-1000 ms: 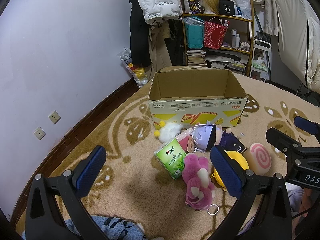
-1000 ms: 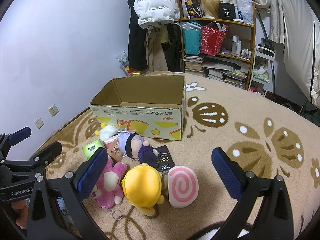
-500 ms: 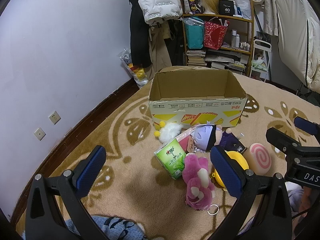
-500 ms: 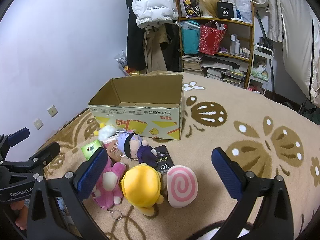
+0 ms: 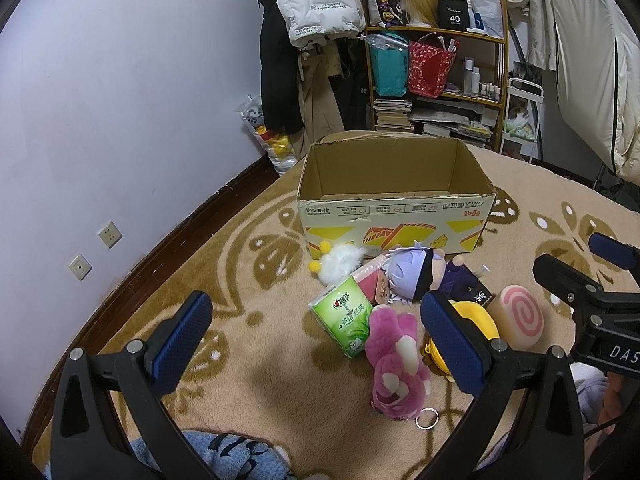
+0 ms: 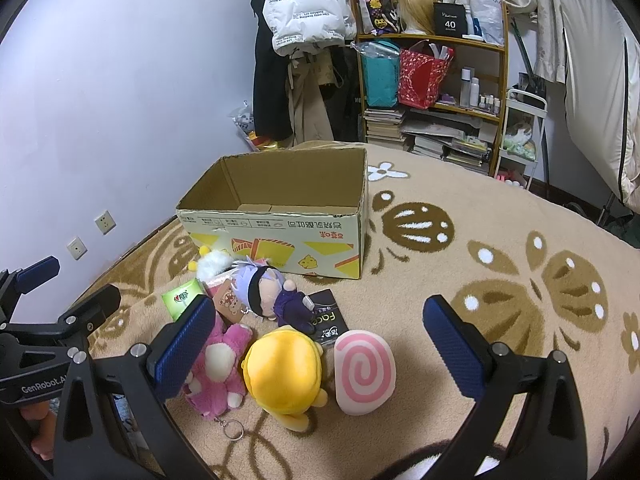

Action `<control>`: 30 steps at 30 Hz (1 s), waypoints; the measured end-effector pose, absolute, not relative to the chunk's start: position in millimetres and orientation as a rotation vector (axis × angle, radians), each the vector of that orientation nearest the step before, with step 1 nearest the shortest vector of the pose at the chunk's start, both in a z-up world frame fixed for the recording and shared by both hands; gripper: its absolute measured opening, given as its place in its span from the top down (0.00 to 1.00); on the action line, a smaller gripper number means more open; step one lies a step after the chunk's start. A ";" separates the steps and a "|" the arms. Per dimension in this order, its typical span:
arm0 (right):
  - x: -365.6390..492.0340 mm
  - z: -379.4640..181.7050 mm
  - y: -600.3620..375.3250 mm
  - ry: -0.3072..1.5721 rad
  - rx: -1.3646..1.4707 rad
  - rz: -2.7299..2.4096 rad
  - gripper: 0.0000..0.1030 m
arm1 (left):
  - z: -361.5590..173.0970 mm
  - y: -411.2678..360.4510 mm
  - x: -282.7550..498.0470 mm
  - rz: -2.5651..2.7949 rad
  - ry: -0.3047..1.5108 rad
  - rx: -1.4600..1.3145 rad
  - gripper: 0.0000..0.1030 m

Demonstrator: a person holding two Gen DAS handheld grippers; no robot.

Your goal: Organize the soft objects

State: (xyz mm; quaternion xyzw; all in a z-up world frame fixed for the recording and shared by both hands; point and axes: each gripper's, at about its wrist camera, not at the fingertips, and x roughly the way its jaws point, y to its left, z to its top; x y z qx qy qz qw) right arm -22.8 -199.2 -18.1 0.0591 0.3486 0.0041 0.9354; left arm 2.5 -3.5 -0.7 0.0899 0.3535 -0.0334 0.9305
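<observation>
An open cardboard box (image 5: 396,216) (image 6: 280,236) stands on the patterned carpet with nothing visible inside. In front of it lies a heap of soft things: a pink plush bear (image 5: 396,364) (image 6: 216,372), a yellow plush (image 6: 284,376) (image 5: 472,316), a pink-swirl cushion (image 6: 364,372) (image 5: 520,316), a purple-haired doll (image 5: 412,276) (image 6: 264,288), a white fluffy toy (image 5: 340,262) and a green tissue pack (image 5: 346,316). My left gripper (image 5: 316,344) hovers open just before the heap. My right gripper (image 6: 320,346) is open above the yellow plush and cushion.
A purple wall with sockets (image 5: 108,234) runs along the left. Hanging coats (image 5: 316,4) and a cluttered shelf (image 5: 436,80) stand behind the box. A black packet (image 6: 326,316) lies among the toys. Bare carpet (image 6: 520,248) stretches to the right.
The right gripper has edged slightly forward and left toward the toys. The left gripper has stayed still.
</observation>
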 end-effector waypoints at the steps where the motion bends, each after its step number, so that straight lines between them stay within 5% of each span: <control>1: -22.7 -18.1 -199.3 0.712 0.121 0.009 0.00 | -0.6 -3.7 2.4 -0.068 0.724 0.185 0.00; 30: 0.1 -46.2 -203.9 0.863 0.166 -0.045 0.00 | -28.2 -9.1 29.4 -0.113 0.865 0.169 0.00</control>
